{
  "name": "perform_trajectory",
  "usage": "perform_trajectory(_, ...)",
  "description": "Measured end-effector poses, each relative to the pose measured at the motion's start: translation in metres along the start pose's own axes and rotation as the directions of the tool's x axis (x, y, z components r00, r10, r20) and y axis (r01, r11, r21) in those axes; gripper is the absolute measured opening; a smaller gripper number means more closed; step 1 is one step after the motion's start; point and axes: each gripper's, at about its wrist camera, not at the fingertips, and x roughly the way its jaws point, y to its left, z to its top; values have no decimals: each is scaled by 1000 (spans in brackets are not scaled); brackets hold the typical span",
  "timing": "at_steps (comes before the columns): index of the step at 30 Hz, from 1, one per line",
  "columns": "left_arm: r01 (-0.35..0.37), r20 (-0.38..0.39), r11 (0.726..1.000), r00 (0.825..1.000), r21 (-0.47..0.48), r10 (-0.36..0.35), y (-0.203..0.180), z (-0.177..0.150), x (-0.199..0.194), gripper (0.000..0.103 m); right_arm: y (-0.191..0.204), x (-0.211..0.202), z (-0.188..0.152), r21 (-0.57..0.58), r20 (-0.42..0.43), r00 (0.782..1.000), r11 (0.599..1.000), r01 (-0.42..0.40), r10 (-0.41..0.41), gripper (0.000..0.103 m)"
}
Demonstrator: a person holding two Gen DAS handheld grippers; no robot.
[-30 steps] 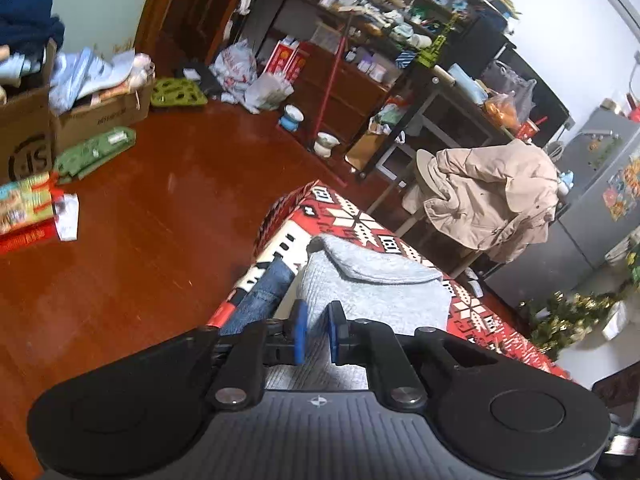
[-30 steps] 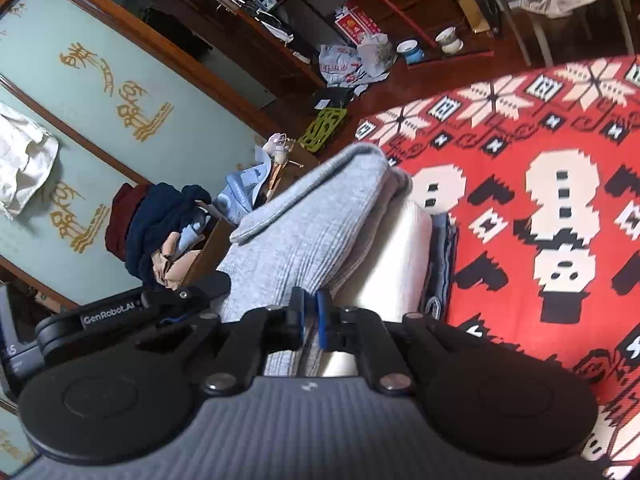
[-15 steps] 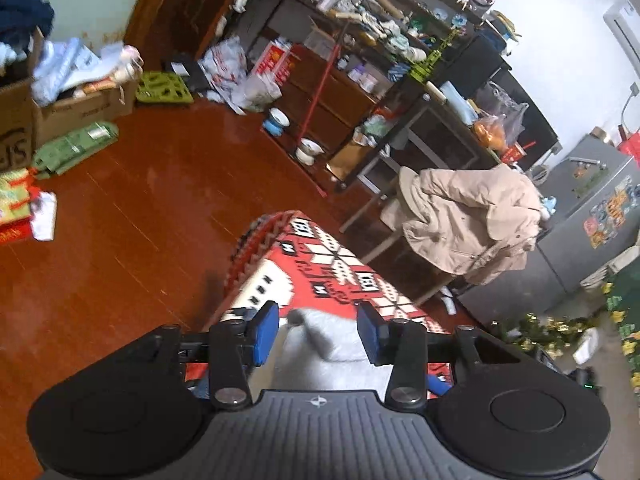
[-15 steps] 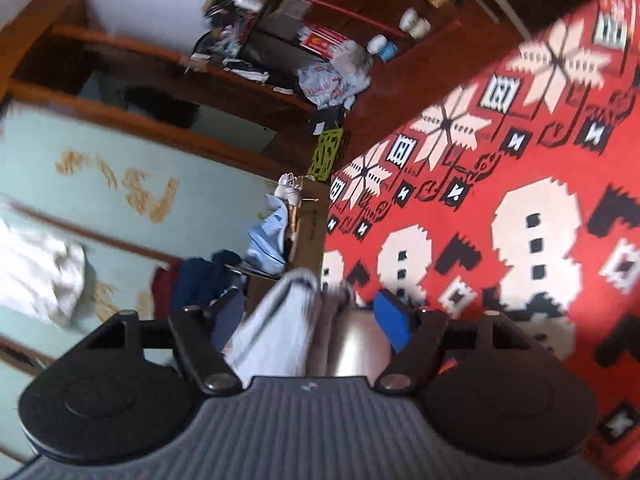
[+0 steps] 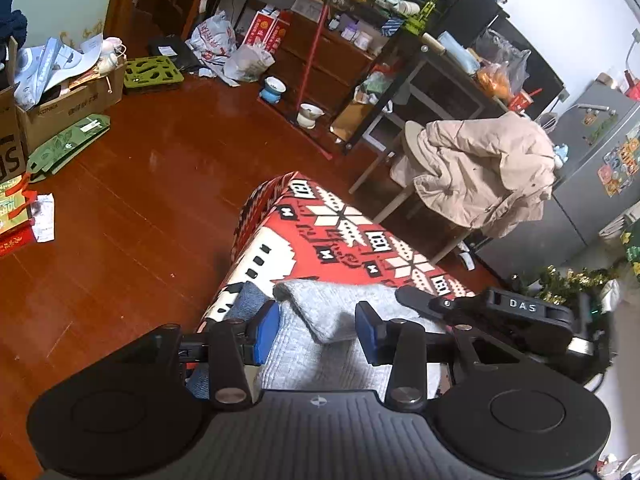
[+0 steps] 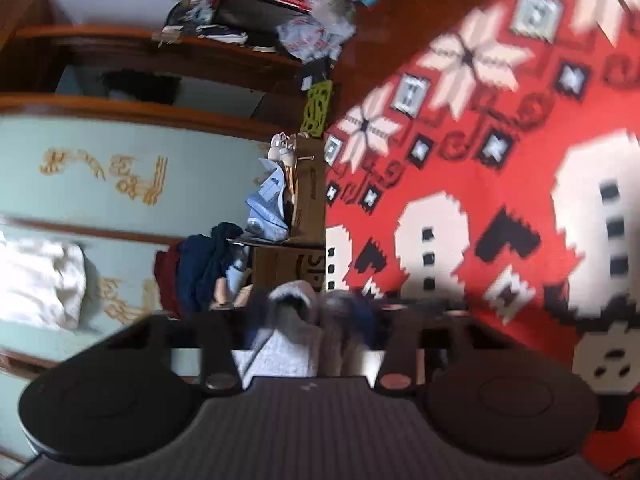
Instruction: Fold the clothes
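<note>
A folded grey knit sweater [image 5: 332,312] lies on top of folded blue jeans [image 5: 250,296] at the near corner of a surface covered in red patterned cloth [image 5: 340,224]. My left gripper [image 5: 316,334] hovers over the sweater, open, its blue pads [image 5: 266,332] well apart and clear of the knit. The right tool's black housing [image 5: 520,316] sits at the sweater's right side. The right wrist view is blurred. There my right gripper [image 6: 316,312] is closing, with the folded grey edge [image 6: 292,320] filling the gap and touching both sides. The red cloth [image 6: 480,160] spreads out beyond it.
A beige jacket [image 5: 480,172] hangs on a chair behind the red surface. Cardboard boxes [image 5: 68,100] and packets line the wooden floor [image 5: 140,200] on the left. Cluttered shelves [image 5: 340,40] and a grey fridge [image 5: 600,160] stand at the back. Dark clothes [image 6: 204,264] are heaped by a box [image 6: 308,208].
My left jaws went from shut on the sweater to open. The right gripper let go, opened wide, rolled and dropped lower, and now has narrowed around the folded edge.
</note>
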Motion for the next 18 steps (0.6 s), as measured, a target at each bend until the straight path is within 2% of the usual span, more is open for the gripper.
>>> perform_trajectory(3,-6,6,1000,1000,-3,6,1,-1,3,40,26,-8,-6,-160,59,998,987,21,-12,19)
perform_trajectory(5,-17,1,1000,1000,-9,17,2,-1,7,41,40,-14,-11,-280,108,994,959,38,-8,19)
perform_trajectory(7,-8,-1,1000,1000,-23,8,6,-3,7,41,44,-9,-14,-345,132,989,932,109,-66,19)
perform_trajectory(10,14,-3,999,1000,-49,-15,13,-5,3,41,35,2,-13,-345,113,986,926,152,-120,20)
perform_trajectory(11,22,-3,998,1000,-57,-22,15,-6,2,41,32,1,-12,-328,113,988,934,141,-109,24)
perform_trajectory(12,29,4,998,1000,-62,-29,18,-6,-3,41,29,-3,-11,-307,121,988,943,128,-94,32)
perform_trajectory(15,50,41,997,998,-66,-47,23,-8,-23,41,24,-17,-7,-266,160,985,958,109,-68,39)
perform_trajectory(16,56,56,996,997,-66,-53,24,-9,-31,38,24,-22,-6,-262,172,983,959,112,-67,39)
perform_trajectory(18,71,84,996,994,-58,-66,23,-11,-44,26,28,-38,-7,-279,192,980,954,106,-52,38)
